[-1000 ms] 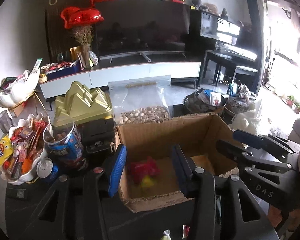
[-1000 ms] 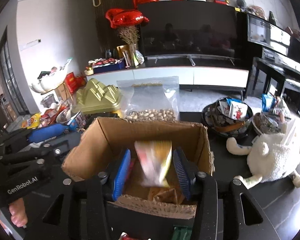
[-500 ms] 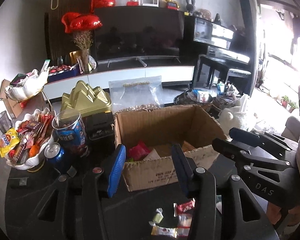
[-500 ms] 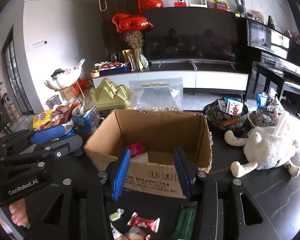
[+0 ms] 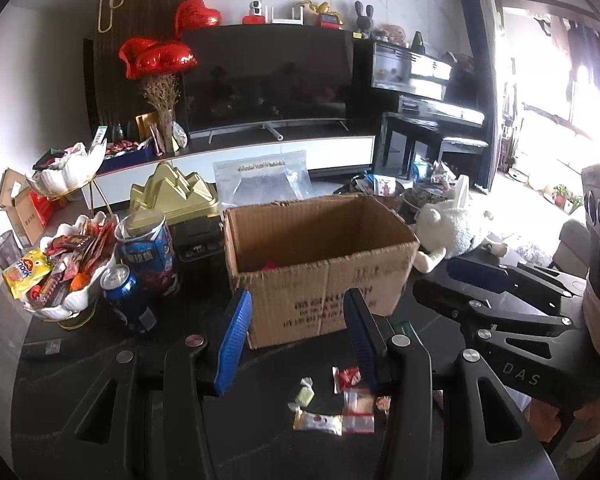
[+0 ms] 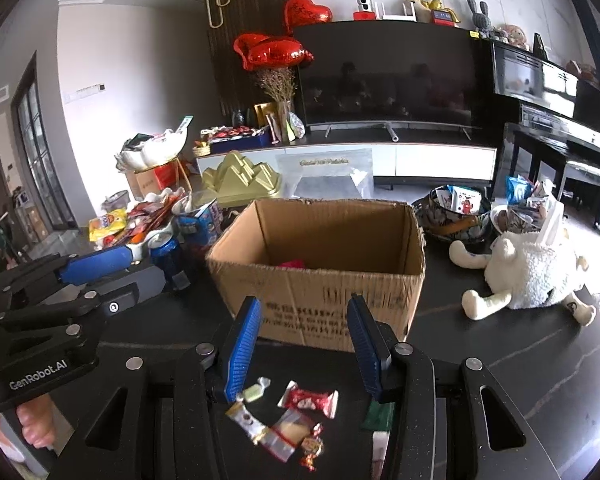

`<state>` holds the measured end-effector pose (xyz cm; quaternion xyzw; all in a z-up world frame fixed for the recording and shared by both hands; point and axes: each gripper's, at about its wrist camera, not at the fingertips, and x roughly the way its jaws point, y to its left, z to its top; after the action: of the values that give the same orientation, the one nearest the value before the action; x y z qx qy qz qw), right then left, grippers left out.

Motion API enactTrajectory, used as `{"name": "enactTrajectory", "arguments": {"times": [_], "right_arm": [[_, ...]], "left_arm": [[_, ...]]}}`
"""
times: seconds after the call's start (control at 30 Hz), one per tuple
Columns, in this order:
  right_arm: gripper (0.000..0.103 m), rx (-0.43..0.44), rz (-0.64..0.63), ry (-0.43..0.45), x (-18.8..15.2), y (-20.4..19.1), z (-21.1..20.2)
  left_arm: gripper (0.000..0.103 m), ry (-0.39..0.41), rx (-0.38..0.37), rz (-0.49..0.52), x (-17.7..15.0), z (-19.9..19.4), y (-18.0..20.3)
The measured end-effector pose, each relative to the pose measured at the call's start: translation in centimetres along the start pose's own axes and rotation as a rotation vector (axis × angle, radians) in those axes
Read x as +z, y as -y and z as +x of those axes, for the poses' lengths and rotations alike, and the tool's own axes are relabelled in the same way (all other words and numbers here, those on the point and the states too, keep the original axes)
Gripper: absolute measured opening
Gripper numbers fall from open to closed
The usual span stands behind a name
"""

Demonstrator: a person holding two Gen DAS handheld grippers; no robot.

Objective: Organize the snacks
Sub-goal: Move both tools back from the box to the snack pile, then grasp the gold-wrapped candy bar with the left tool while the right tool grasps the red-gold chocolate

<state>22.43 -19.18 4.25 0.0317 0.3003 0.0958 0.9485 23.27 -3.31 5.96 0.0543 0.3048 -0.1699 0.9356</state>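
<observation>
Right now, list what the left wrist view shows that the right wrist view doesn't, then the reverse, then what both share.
Left wrist only: the right gripper, seen side-on at the frame's right, and a bright window area beyond the piano.

Right wrist only: the left gripper, side-on at the frame's left, and a dark glazed door on the left wall.

Both: the cardboard box, loose wrapped candies on the dark table, the blue can and the white plush toy.

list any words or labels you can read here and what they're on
"GenRobot.AI": left gripper body
"DAS": right gripper body
"nook" (partial): yellow snack packet
Cardboard box print, clear bag gold lettering, candy wrappers: too blurred to read
</observation>
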Motion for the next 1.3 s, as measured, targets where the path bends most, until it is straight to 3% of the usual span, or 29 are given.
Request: {"name": "enactTrajectory", "arguments": {"times": [0.53,1.3], "right_arm": [[0.046,-0.008,0.004,-0.063,-5.5,-0.4,-1.0],[0.046,0.008,0.047,-0.257,-12.6,0.3,3.4]], "left_arm": [[0.049,-0.067,-0.022,-0.014,-5.9,-0.7,1.1],[0.051,-0.258,-0.093,-0.019,-12.9,4.7,1.4]]}}
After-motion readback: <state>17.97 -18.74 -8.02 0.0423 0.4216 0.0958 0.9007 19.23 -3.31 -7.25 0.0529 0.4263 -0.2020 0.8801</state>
